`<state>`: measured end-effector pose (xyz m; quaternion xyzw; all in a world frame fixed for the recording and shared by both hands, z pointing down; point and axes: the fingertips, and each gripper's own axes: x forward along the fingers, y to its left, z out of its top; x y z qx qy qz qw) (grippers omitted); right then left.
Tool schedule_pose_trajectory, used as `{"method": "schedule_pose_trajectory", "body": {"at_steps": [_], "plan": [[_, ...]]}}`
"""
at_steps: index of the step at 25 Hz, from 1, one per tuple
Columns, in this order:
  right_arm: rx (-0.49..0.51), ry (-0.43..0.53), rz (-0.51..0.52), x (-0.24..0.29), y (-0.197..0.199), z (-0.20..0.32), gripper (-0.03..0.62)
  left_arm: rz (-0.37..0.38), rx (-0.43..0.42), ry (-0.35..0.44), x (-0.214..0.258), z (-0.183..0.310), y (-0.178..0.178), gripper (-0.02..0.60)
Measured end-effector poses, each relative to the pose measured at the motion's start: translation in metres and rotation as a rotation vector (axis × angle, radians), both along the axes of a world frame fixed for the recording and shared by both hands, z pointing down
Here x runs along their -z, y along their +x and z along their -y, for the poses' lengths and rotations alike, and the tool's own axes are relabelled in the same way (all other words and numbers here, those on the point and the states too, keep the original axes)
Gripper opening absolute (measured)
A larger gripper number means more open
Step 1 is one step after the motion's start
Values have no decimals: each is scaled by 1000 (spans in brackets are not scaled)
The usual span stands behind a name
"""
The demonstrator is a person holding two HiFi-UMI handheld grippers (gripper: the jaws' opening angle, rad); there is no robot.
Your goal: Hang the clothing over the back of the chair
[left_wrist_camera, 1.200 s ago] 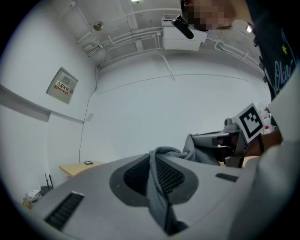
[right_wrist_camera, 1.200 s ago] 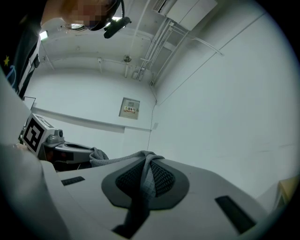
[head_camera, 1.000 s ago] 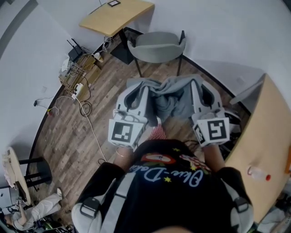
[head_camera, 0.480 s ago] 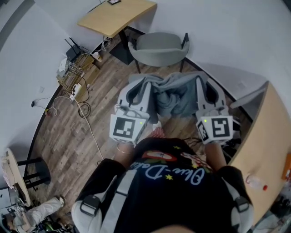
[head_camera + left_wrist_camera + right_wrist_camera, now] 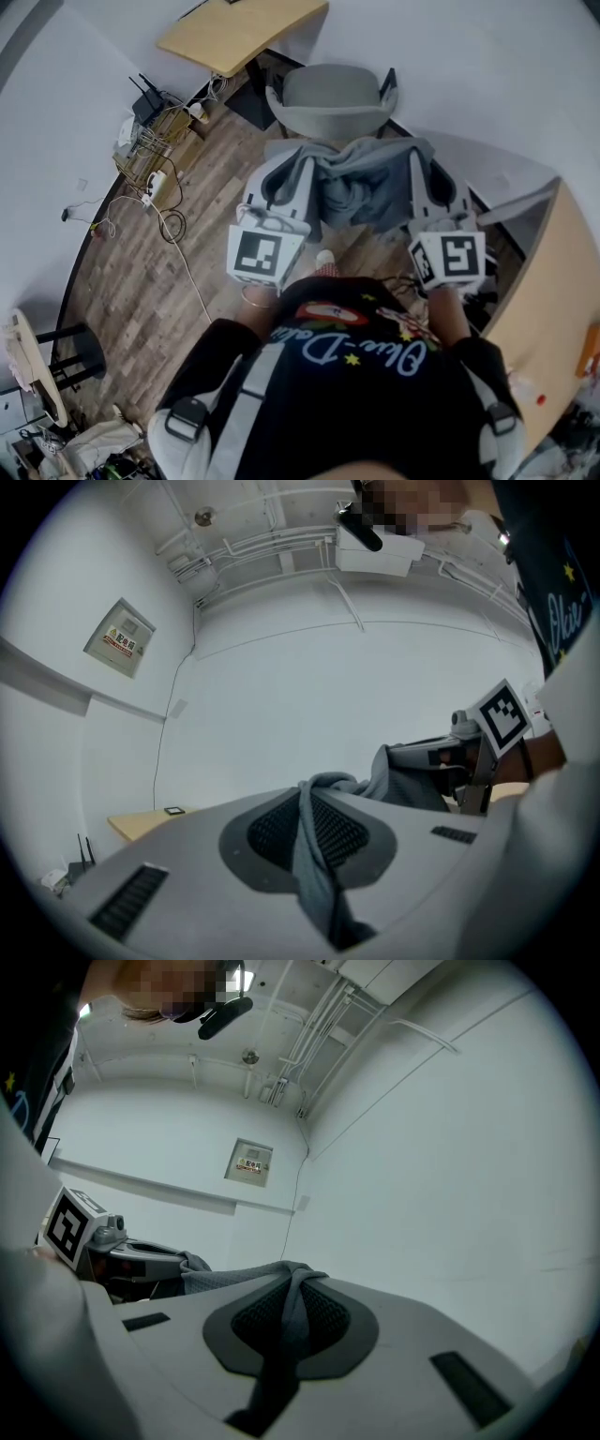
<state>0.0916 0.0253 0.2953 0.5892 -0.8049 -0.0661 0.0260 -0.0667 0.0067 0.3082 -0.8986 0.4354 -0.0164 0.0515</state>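
A grey garment hangs stretched between my two grippers, sagging in folds in the middle. My left gripper is shut on its left edge, and the cloth shows pinched between the jaws in the left gripper view. My right gripper is shut on the right edge, where the cloth is clamped between the pads. The grey chair with dark legs stands just beyond the garment, its back toward me. Both grippers point level, side by side, a little short of the chair.
A wooden desk stands behind the chair against the white wall. A wire basket with a router and cables sits on the floor at the left. Another wooden table edges in at the right. A small stool is lower left.
Both grippers have carried the garment forward, toward the chair. The grip on the cloth has not changed.
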Motion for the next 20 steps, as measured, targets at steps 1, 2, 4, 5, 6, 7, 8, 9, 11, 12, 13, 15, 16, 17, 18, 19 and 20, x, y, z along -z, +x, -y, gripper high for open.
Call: {"method": "schedule_pose_trajectory", "body": {"at_steps": [1,2,4,5,6,7,8,9,11,12,13,15,16,17,18,19,20], "plan": [[-4,2,0,0,0,2,9,0,-3,4,0,2,0,23],[-8,6,0,0,0,3,9,-1,-6,8,0,4,0,23],[-17,12,-2,0,0,4,9,-2,-11,17,0,5,0,23],[-21,13,-3,0,0,7,9,-3,-14,20,1,8,0,23],[-24,13,-3,1,0,13,9,-4,-17,21,2,14,-1,23],[-27,12,-4,2,-2,22,9,-4,-20,21,3,23,-2,23],[-30,11,-6,4,-3,31,9,-4,-24,19,4,34,-3,23],[-33,10,-9,6,-4,40,9,-4,-27,15,4,43,-4,23],[-43,9,-14,8,-7,51,9,-2,-35,7,4,55,-6,23],[-49,7,-14,8,-7,56,9,-2,-41,5,4,59,-7,23],[-55,7,-14,8,-7,60,9,-2,-48,5,5,64,-6,23],[-67,5,-14,7,-7,70,9,-3,-63,5,4,74,-6,23],[-73,4,-13,7,-7,76,9,-2,-70,4,4,80,-6,23],[-78,4,-11,8,-7,82,9,-1,-74,3,4,85,-6,23],[-83,5,-8,9,-7,87,9,-1,-77,1,5,91,-6,23],[-87,6,-7,10,-7,93,9,0,-79,1,7,97,-7,23],[-90,7,-8,11,-7,97,9,0,-80,5,8,102,-7,23]]}}
